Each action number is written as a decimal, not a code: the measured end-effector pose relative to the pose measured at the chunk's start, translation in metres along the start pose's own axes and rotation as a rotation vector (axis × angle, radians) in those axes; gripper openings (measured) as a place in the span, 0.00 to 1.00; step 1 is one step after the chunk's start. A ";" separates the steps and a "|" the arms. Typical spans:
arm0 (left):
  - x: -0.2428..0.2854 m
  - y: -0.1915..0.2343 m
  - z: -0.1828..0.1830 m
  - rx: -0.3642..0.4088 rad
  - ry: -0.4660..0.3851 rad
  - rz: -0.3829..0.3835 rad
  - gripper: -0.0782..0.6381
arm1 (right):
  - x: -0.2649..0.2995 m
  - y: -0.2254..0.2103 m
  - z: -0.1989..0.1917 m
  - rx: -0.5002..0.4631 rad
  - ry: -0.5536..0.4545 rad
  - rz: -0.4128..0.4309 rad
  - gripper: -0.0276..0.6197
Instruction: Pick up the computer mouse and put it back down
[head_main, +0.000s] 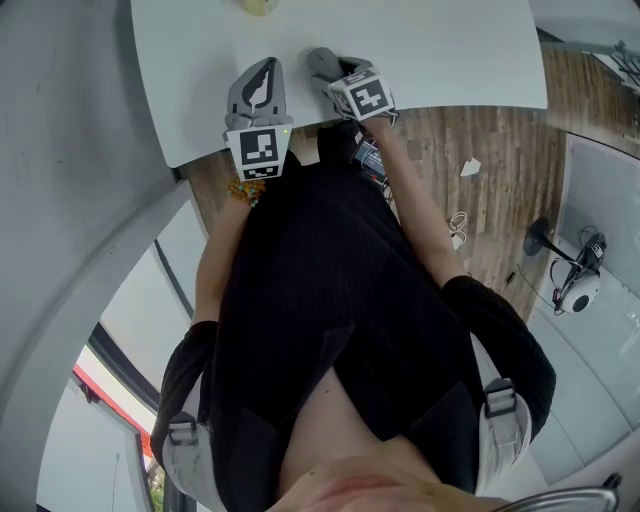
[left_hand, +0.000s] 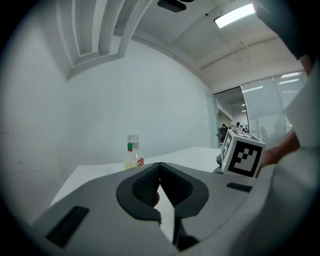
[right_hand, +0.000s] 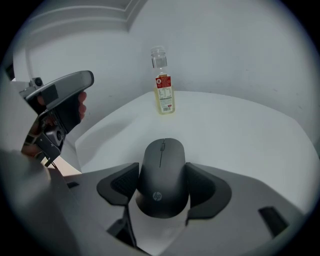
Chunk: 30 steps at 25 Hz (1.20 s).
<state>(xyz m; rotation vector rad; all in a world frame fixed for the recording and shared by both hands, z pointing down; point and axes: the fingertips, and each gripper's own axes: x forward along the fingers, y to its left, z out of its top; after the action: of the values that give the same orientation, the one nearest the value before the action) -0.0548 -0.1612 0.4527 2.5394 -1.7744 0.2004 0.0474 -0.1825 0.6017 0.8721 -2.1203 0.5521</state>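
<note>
- Now, right gripper (right_hand: 162, 186): jaws are clamped on the computer mouse (right_hand: 161, 165), w/ one dark pad pressed to each side of it.
- Mouse is dark, logo end toward the cam, scroll wheel end pointed away toward the bottle (right_hand: 162, 87).
- Whether the mouse is resting on the table (right_hand: 240, 130) or lifted off it can't be told.
- In the head view the right gripper (head_main: 330, 70) is seen over the white table's (head_main: 440, 50) near edge; the mouse itself can't be made out there.
- Left gripper (left_hand: 160, 187): jaws are shut together, pads meeting at the tips, nothing gripped.
- Left gripper (head_main: 258, 90) is held just beside the right one, also at the table's near edge; both marker cubes are turned toward the person.
- Bottle (left_hand: 132, 152) is stood upright farther back on the table (left_hand: 200, 152), well apart from both grippers; clear, w/ pale yellow liquid in the bottom part and a red label.
- In the right gripper view the left gripper (right_hand: 60, 105) is seen at the left, tilted.
</note>
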 end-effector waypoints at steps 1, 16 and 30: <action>0.001 0.000 0.001 0.001 -0.001 -0.002 0.11 | -0.001 -0.001 0.001 0.006 -0.010 0.005 0.49; 0.004 0.010 0.052 0.045 -0.091 -0.021 0.11 | -0.089 0.005 0.088 -0.071 -0.317 -0.059 0.48; -0.004 0.028 0.103 0.018 -0.191 0.017 0.11 | -0.179 0.024 0.162 -0.138 -0.752 -0.228 0.48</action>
<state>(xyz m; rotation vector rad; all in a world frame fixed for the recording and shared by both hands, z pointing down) -0.0736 -0.1783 0.3490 2.6365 -1.8653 -0.0273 0.0357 -0.1946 0.3594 1.3664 -2.6163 -0.0704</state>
